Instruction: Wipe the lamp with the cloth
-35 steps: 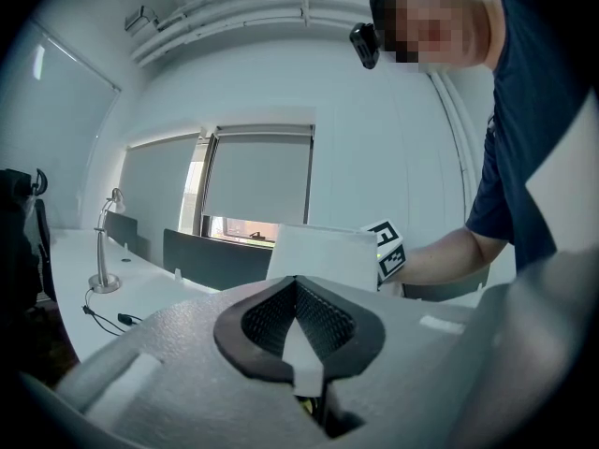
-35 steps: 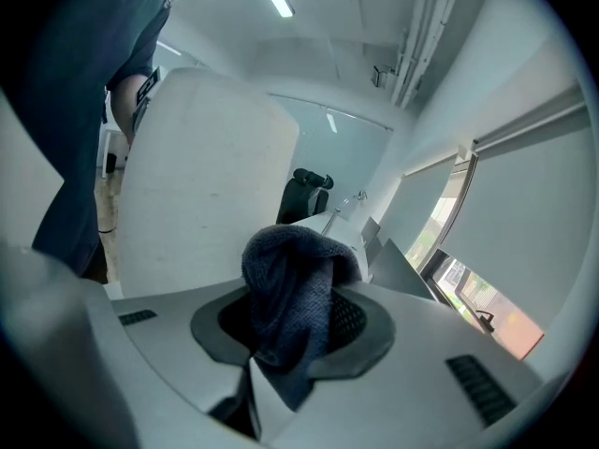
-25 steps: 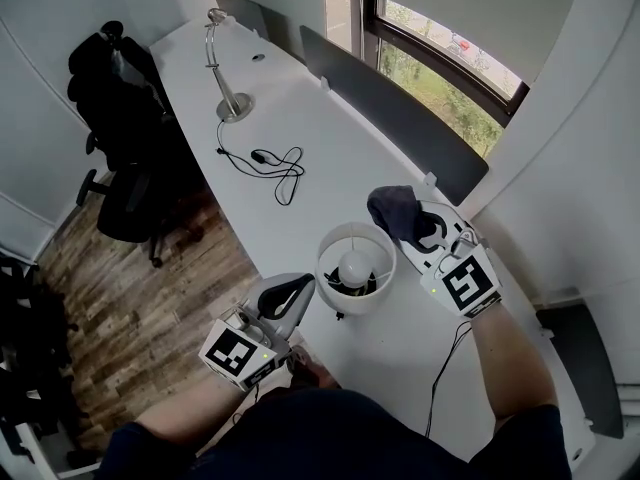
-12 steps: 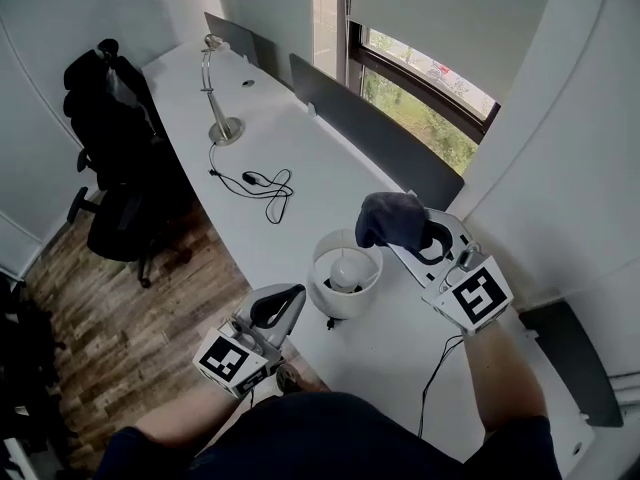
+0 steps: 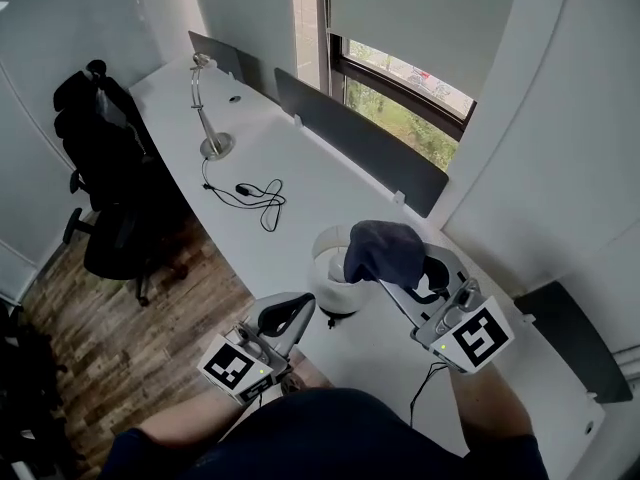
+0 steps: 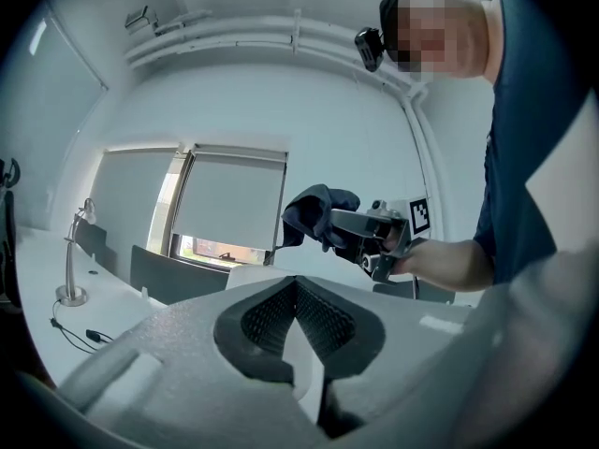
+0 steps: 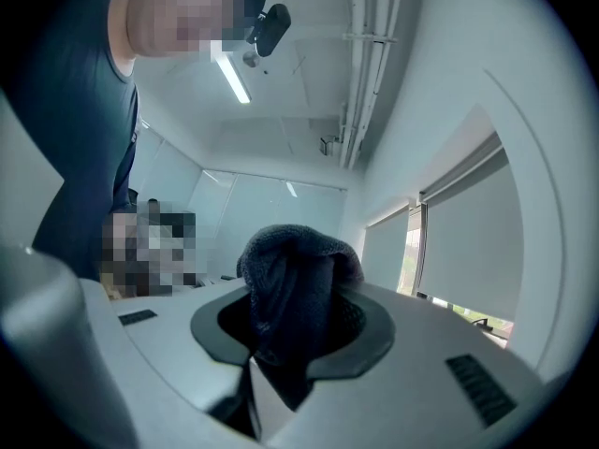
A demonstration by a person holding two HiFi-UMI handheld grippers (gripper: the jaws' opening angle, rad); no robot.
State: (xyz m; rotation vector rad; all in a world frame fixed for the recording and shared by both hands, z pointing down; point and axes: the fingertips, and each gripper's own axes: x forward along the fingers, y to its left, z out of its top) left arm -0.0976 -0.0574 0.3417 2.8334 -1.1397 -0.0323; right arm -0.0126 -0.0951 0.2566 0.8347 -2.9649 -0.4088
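White desk surface runs beneath the window and carries the lamp near its front edge, shade opening upward. The right gripper has its jaws clamped on the dark cloth, which is bunched ahead of the tips so that fabric, not plastic, meets the shade. The cloth hangs over the shade's right rim; contact cannot be confirmed. The left gripper waits just beside the lamp, jaws together and empty, probably in reserve to steady it.
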